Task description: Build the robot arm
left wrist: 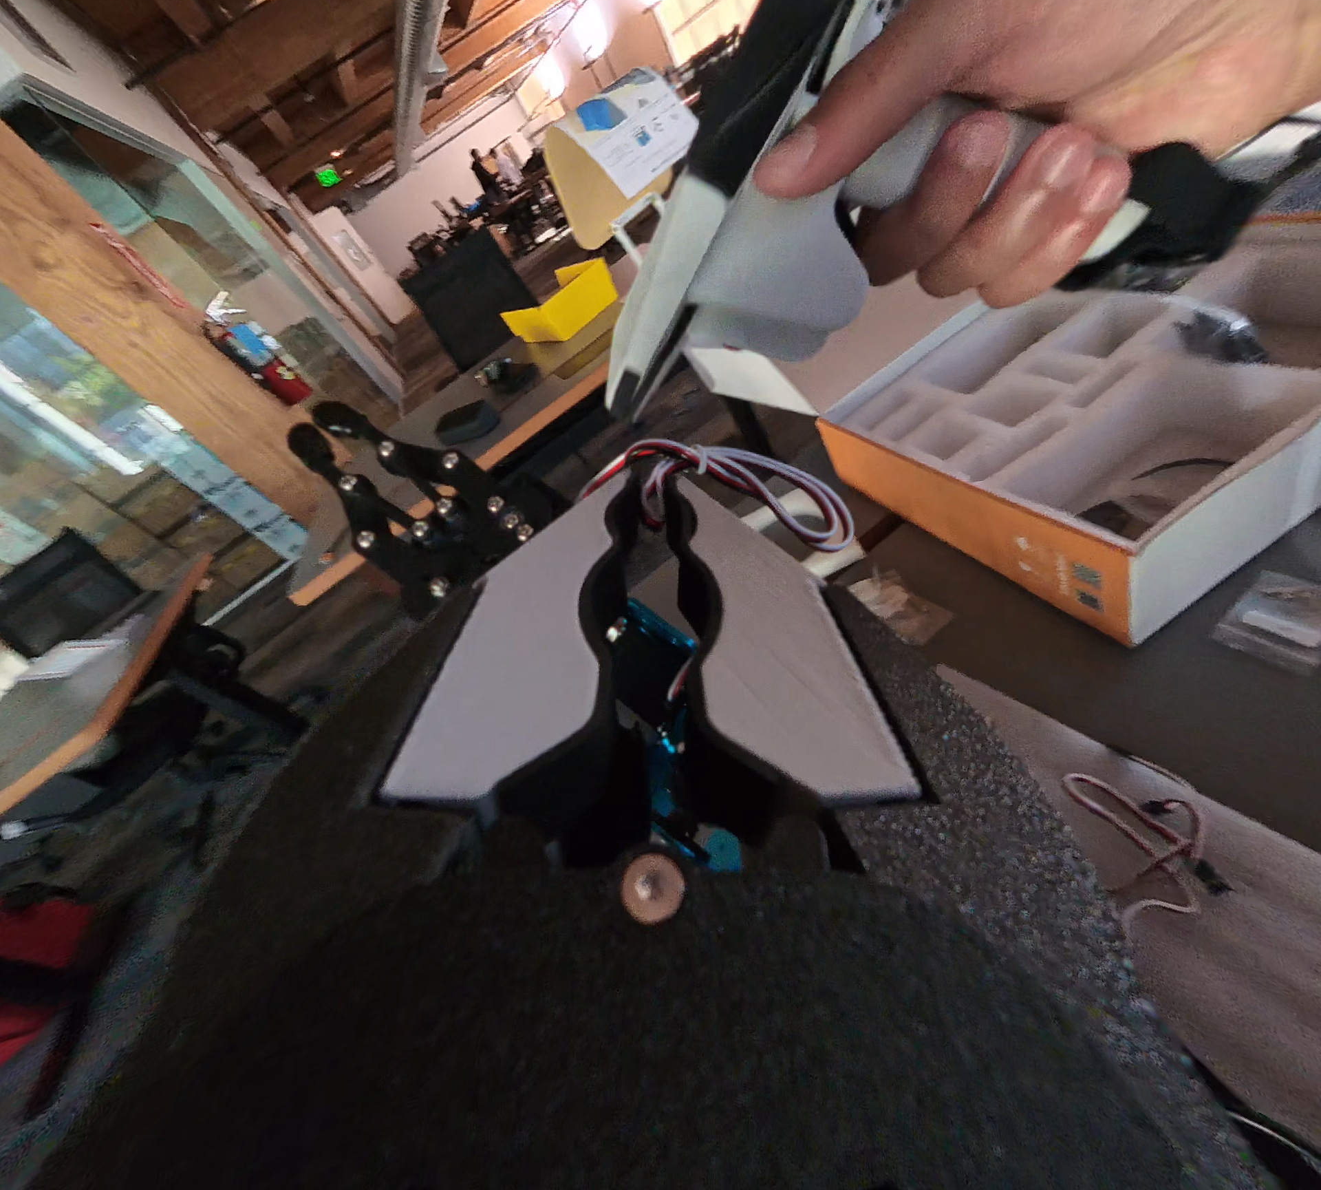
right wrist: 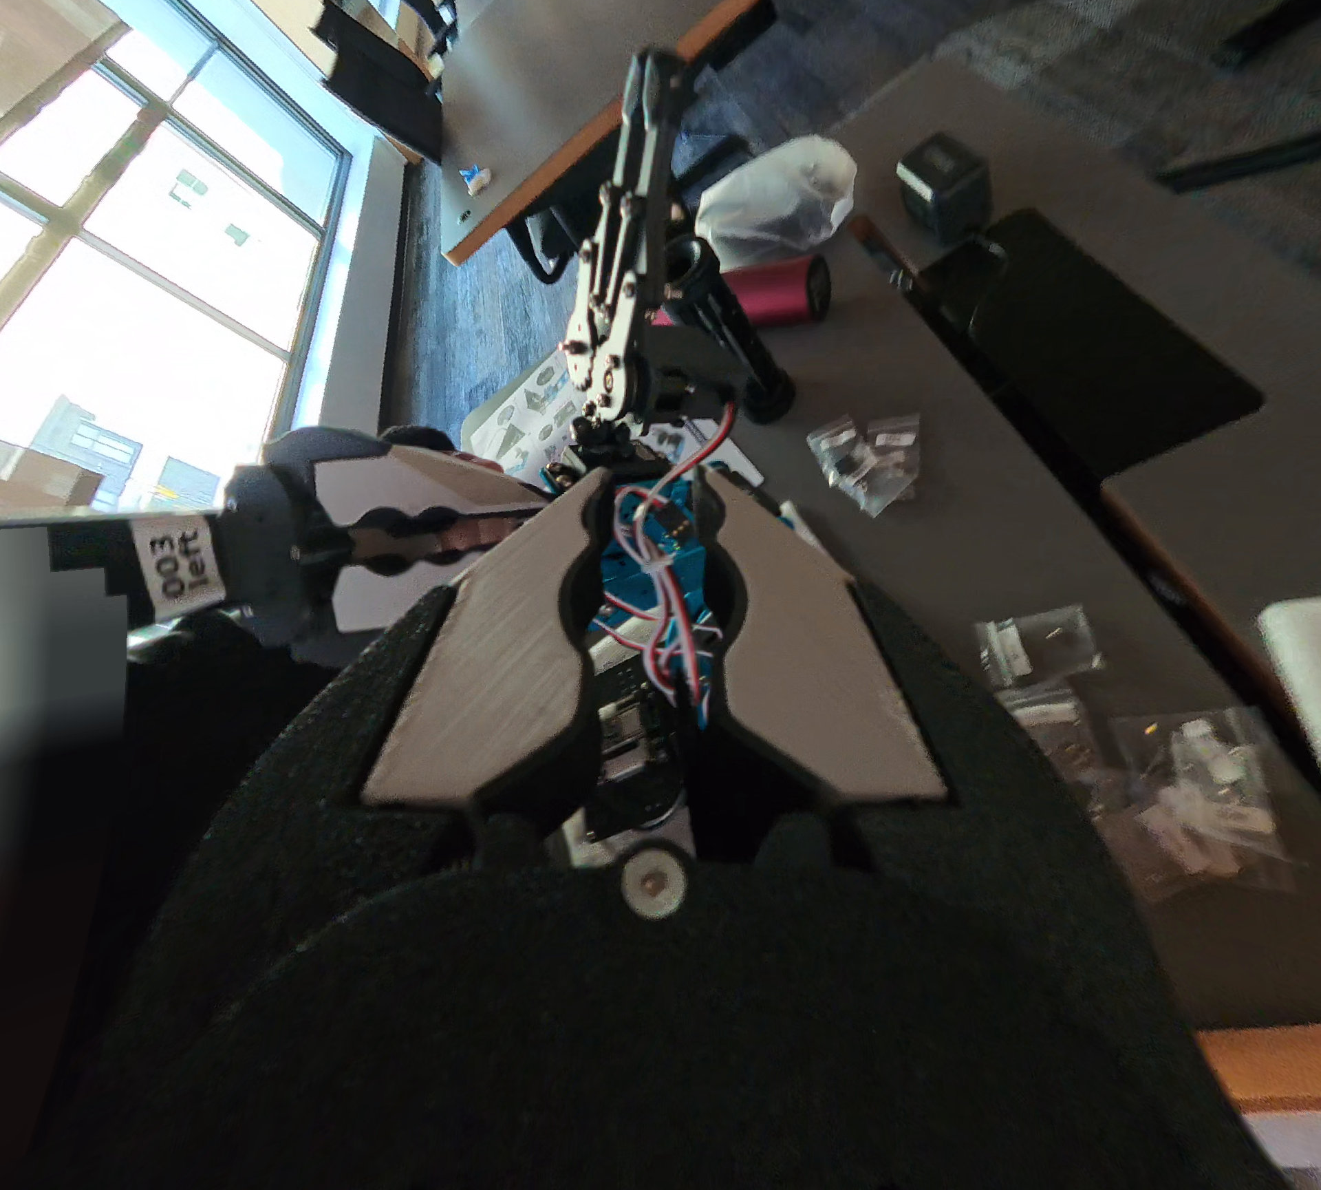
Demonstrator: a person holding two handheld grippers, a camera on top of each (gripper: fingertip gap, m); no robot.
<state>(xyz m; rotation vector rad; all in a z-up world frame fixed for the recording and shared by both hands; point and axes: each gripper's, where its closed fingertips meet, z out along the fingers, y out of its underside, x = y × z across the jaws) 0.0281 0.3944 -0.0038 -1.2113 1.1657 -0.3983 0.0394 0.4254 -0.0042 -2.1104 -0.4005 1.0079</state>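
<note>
In the left wrist view my left gripper (left wrist: 652, 487) is shut on a bundle of red, white and black wires (left wrist: 772, 476) that loops out to the right of its tips. Behind its fingers sits a blue servo part (left wrist: 654, 648), and a black metal claw (left wrist: 407, 505) sticks out to the left. My right gripper (left wrist: 623, 394), held by a hand (left wrist: 1072, 83), hovers just above the wires. In the right wrist view my right gripper (right wrist: 656, 476) is open. The small robot arm's blue body (right wrist: 665, 555) and wires (right wrist: 668, 583) show between its fingers. The left gripper (right wrist: 500, 533) comes in from the left.
An orange-sided box (left wrist: 1001, 512) with a grey foam insert stands on the right. On the dark table lie an instruction sheet (right wrist: 529, 412), a magenta cylinder (right wrist: 775, 290), a white plastic bag (right wrist: 779, 197), a black cube (right wrist: 943, 183) and small parts bags (right wrist: 865, 455).
</note>
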